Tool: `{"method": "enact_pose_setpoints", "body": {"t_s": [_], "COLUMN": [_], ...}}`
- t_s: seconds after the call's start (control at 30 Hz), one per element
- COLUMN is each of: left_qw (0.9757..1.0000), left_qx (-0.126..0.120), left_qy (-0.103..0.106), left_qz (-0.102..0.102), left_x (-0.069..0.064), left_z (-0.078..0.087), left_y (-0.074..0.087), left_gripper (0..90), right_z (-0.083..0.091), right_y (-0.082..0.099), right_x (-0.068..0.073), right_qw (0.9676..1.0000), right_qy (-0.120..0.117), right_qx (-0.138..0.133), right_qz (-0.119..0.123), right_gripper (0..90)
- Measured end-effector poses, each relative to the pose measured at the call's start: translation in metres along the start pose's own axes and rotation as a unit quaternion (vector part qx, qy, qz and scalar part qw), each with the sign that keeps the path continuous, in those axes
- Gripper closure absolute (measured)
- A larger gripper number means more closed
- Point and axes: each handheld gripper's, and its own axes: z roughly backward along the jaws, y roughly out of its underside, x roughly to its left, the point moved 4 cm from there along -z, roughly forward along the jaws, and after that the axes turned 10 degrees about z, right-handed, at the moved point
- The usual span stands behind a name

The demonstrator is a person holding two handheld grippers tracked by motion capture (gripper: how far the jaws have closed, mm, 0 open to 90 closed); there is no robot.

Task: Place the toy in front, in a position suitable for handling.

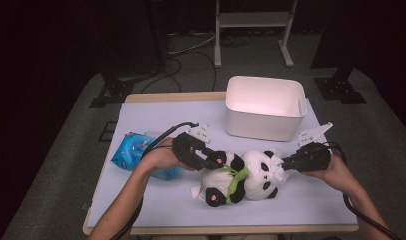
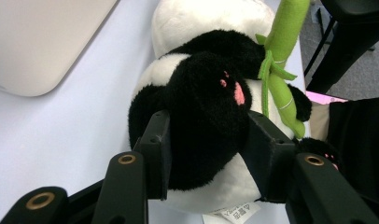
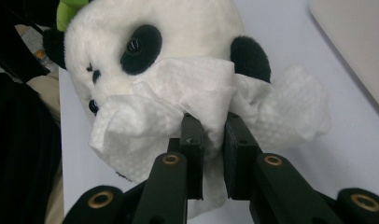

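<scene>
On the pale lilac bench (image 1: 156,200), near its front edge, a black-and-white plush panda (image 1: 243,177) lies on its side with a green felt bamboo stalk (image 1: 237,181) across its belly. Its head points toward the person's right and its feet toward the left. The left tool (image 1: 213,161) is clenched on one of the panda's black legs: in the left gripper view the two black jaws press into the dark fur (image 2: 204,126) from both sides, and the bamboo stalk (image 2: 281,60) rises just beyond. The right tool (image 1: 286,165) grasps a crumpled white wet wipe (image 1: 277,167); in the right gripper view its jaws are pinched nearly together on a fold of the wipe (image 3: 178,105), which lies against the panda's face (image 3: 145,42), covering the muzzle below one black eye patch. Behind the toy, toward the far side of the bench, stands a white rectangular plastic bin (image 1: 265,107). A blue packet of wipes (image 1: 133,152) lies at the left, partly under the person's left forearm.
</scene>
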Motion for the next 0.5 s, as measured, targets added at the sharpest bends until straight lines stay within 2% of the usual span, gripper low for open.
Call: {"method": "enact_pose_setpoints", "body": {"t_s": [0.13, 0.3, 0.33, 0.37, 0.5], "left_qw": [1.0000, 1.0000, 1.0000, 1.0000, 1.0000], "left_qx": [-0.001, 0.001, 0.001, -0.001, -0.004], "left_qy": [0.002, 0.001, 0.001, 0.001, 0.001], "left_qz": [-0.002, -0.007, -0.007, -0.006, -0.006], "left_x": [-0.001, -0.003, -0.003, -0.003, -0.003], "left_z": [0.000, -0.002, -0.002, -0.002, -0.002], "left_y": [-0.001, -0.002, -0.002, -0.002, -0.001], "left_gripper": [55.1, 55.1, 55.1, 55.1, 55.1], "right_z": [0.001, -0.003, -0.003, -0.005, -0.008], "right_y": [-0.009, -0.034, -0.034, -0.042, -0.055], "right_x": [0.001, 0.006, 0.006, 0.007, 0.009], "right_qw": [1.0000, 0.9994, 0.9994, 0.9991, 0.9982], "right_qy": [0.000, -0.005, -0.005, -0.007, -0.012], "right_qx": [-0.001, 0.003, 0.003, 0.003, 0.007], "right_qz": [0.010, 0.034, 0.034, 0.043, 0.058], "right_gripper": [79.3, 79.3, 79.3, 79.3, 79.3]}}
